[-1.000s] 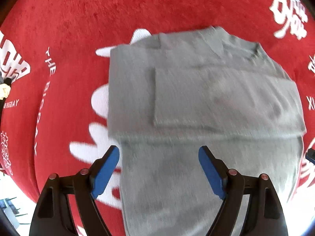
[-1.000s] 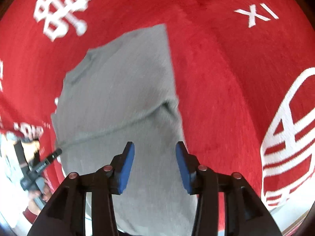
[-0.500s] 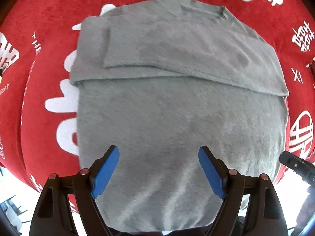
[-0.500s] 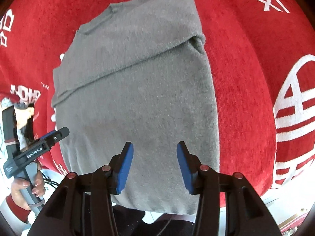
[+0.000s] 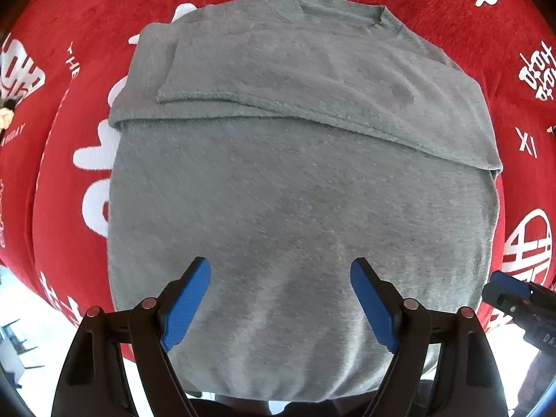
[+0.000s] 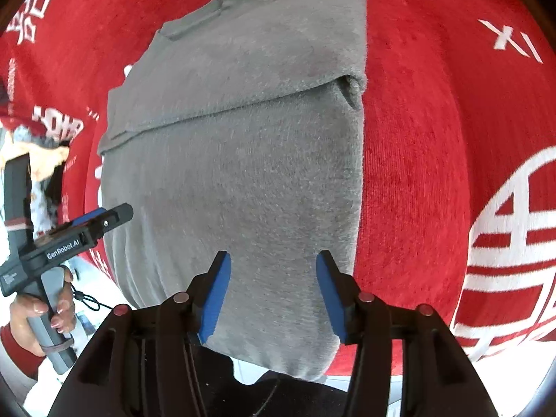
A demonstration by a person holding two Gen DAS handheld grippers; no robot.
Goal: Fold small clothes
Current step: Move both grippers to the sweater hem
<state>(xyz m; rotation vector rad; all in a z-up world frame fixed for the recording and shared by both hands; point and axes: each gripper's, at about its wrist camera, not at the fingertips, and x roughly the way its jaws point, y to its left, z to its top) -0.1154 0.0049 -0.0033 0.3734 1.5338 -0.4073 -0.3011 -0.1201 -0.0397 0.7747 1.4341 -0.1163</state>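
A grey sweater [image 5: 295,180] lies flat on the red cloth, sleeves folded across its chest, collar at the far end; it also shows in the right wrist view [image 6: 236,160]. Its hem hangs over the near table edge. My left gripper [image 5: 280,299] is open and empty above the sweater's lower part. My right gripper [image 6: 271,295] is open and empty above the lower right part of the sweater. The left gripper shows at the left of the right wrist view [image 6: 104,219], and the right gripper's tip shows at the right of the left wrist view [image 5: 510,290].
A red tablecloth [image 5: 521,139] with white printed characters covers the table [image 6: 434,139]. Its near edge runs just below the grippers, with bright floor beyond. The person's hand [image 6: 45,309] holds the left gripper's handle.
Both grippers have pulled back toward the near table edge, so the whole sweater has come into view. Both stay open and the sweater has not moved.
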